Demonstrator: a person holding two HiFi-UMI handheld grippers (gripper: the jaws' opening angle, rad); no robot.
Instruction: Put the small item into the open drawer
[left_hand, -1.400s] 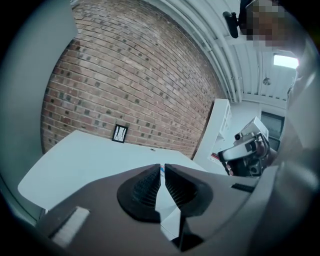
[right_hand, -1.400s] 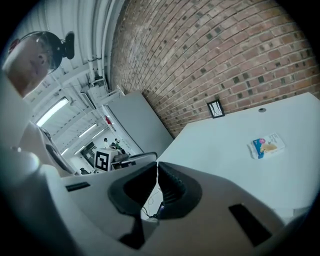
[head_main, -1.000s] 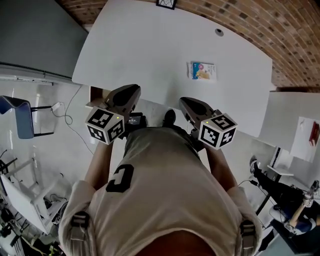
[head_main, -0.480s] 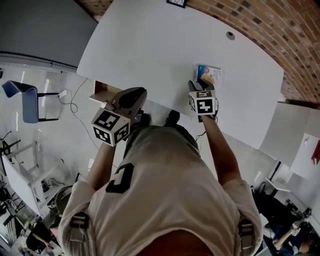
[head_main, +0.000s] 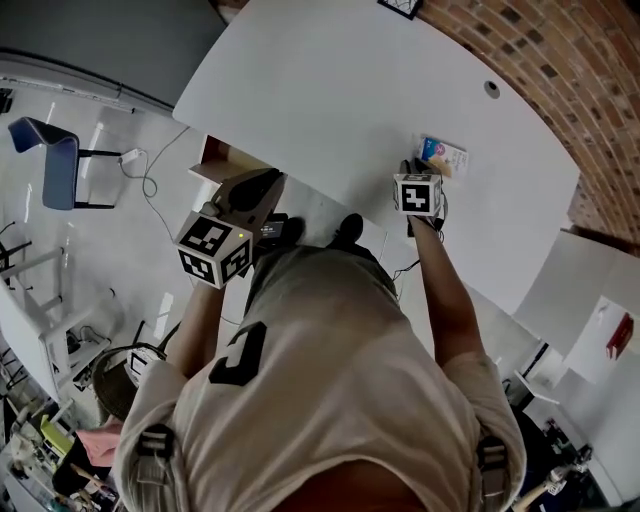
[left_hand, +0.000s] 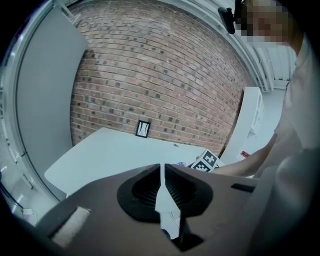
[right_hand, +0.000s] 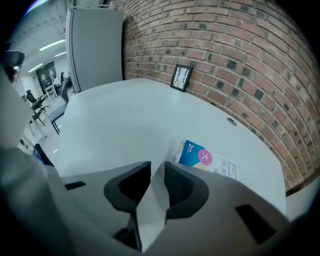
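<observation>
The small item is a flat blue and white packet (head_main: 445, 155) (right_hand: 200, 156) lying on the white table (head_main: 330, 90) near its right end. My right gripper (head_main: 421, 166) (right_hand: 157, 167) reaches over the table edge, its tips just short of the packet. Its jaws are closing with a slim gap and nothing between them. The open drawer (head_main: 222, 157) sticks out under the table's front edge at the left. My left gripper (head_main: 258, 183) (left_hand: 162, 167) hovers just in front of the drawer, shut and empty.
A small framed marker card (head_main: 398, 7) (right_hand: 180, 76) stands at the table's back edge, and a cable hole (head_main: 491, 88) lies beyond the packet. A brick wall (right_hand: 225, 45) runs behind. A blue chair (head_main: 45, 165) stands at the left, another white table (head_main: 570, 290) at the right.
My right gripper has gone from beside my body out over the table to the packet. The left gripper has stayed near the drawer. The head view has swung slightly.
</observation>
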